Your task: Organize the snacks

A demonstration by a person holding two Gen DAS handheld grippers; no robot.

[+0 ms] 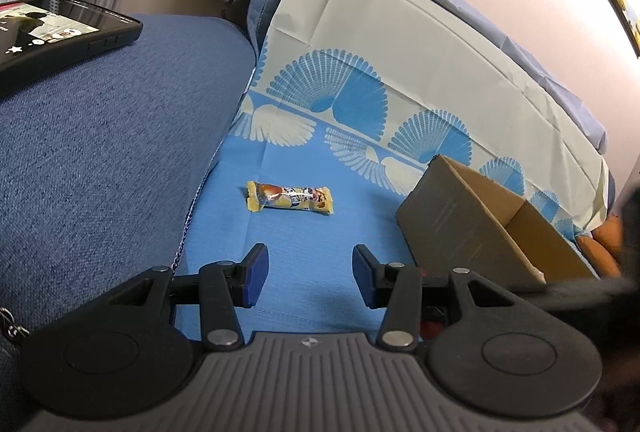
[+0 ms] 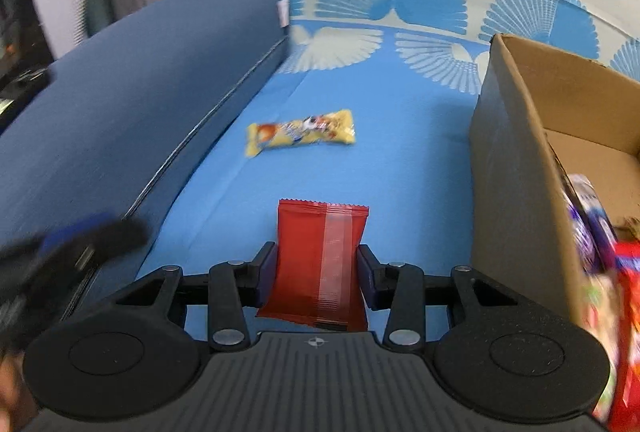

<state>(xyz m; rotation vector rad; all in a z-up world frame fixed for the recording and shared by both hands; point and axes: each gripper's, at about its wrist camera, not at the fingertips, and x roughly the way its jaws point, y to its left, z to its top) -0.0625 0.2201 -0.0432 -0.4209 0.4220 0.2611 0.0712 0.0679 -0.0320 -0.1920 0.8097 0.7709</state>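
From the left wrist, the left gripper (image 1: 308,276) hangs wide and empty just short of the yellow bar (image 1: 289,196), which lies on the blue cloth (image 1: 320,232) with its long axis crosswise; turning the fingers across its narrow width should grip best. From the right wrist, the right gripper (image 2: 316,274) clamps a red packet (image 2: 318,264), long axis pointing forward, beside the cardboard box (image 2: 516,167).

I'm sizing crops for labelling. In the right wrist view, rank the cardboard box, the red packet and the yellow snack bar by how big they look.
1. cardboard box
2. red packet, though it is nearest the camera
3. yellow snack bar
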